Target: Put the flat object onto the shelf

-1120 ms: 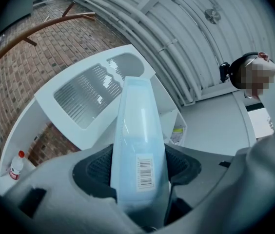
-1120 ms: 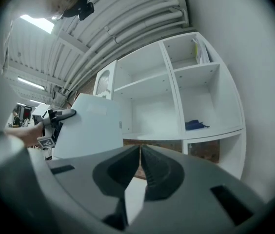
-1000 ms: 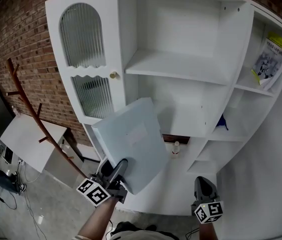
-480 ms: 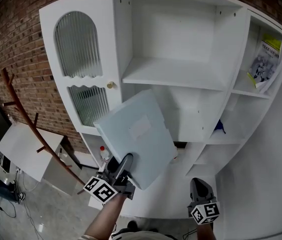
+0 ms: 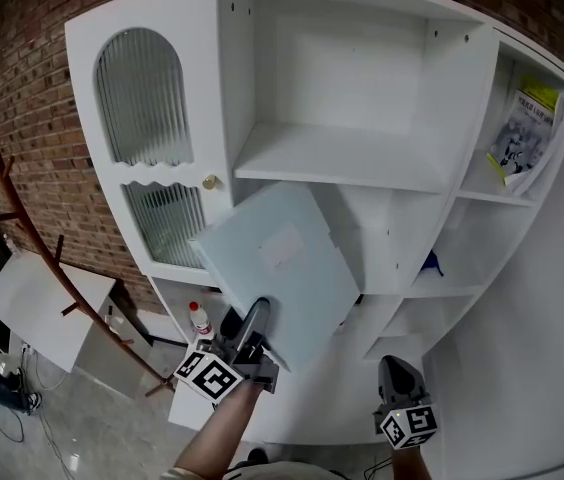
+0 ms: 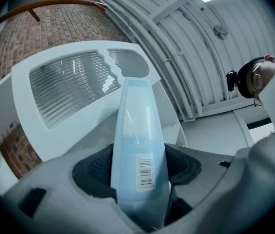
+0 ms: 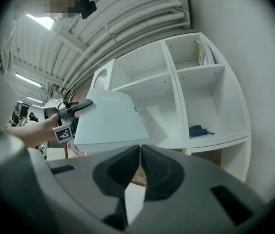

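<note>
A flat pale-blue file box (image 5: 282,266) is held up in front of the white shelf unit (image 5: 342,158), tilted, its top corner just below the wide middle shelf. My left gripper (image 5: 252,326) is shut on the box's lower edge. In the left gripper view the box (image 6: 138,145) stands edge-on between the jaws, a barcode label facing me. My right gripper (image 5: 400,373) hangs low at the right, shut and holding nothing; its jaws (image 7: 140,165) meet. From the right gripper view the box (image 7: 109,118) and left gripper (image 7: 81,104) show at the left.
The cabinet's ribbed glass door (image 5: 147,103) with a brass knob (image 5: 208,182) is left of the open shelves. A booklet (image 5: 525,133) leans in the upper right cubby, a blue thing (image 5: 429,264) lies lower. A bottle (image 5: 198,320), a wooden rack (image 5: 37,233) and a white table (image 5: 32,293) stand lower left.
The left gripper has carried the box a little up and to the right, closer to the middle shelf. The view has shifted down the cabinet. The right gripper stays low.
</note>
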`<state>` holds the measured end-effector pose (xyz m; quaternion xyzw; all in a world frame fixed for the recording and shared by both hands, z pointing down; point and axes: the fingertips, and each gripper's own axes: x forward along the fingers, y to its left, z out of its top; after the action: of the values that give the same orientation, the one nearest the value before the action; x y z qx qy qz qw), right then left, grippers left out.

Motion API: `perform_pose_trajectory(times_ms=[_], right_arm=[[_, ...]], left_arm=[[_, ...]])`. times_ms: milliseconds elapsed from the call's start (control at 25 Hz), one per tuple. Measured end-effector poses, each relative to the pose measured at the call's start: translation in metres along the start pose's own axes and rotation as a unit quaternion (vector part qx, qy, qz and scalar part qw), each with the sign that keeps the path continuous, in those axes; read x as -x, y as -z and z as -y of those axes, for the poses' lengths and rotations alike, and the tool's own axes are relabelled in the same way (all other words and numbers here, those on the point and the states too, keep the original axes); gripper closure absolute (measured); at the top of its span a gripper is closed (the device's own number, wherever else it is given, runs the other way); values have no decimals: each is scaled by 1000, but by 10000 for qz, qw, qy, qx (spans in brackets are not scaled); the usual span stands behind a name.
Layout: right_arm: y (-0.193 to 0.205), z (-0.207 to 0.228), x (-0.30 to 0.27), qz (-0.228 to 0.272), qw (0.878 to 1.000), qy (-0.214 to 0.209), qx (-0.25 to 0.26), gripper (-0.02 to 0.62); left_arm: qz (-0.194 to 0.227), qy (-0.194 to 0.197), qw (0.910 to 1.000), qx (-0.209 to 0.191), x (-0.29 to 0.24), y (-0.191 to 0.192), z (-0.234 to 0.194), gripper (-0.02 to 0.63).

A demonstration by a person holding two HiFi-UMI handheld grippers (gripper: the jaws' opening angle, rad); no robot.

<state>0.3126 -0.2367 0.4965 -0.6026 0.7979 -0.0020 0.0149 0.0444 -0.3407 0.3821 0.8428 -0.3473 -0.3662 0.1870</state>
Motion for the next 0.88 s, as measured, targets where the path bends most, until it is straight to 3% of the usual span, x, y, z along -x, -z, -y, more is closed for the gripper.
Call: perform_pose_trajectory(times_ms=[280, 880], right_arm=[[-1, 6, -11, -4, 9999, -108, 34, 565], [-6, 0, -50, -17, 9981, -619, -9, 565]], left_arm=[[125, -16, 9999, 108, -19, 7, 1, 313], [87, -135, 9997, -197, -64, 25, -12, 313]])
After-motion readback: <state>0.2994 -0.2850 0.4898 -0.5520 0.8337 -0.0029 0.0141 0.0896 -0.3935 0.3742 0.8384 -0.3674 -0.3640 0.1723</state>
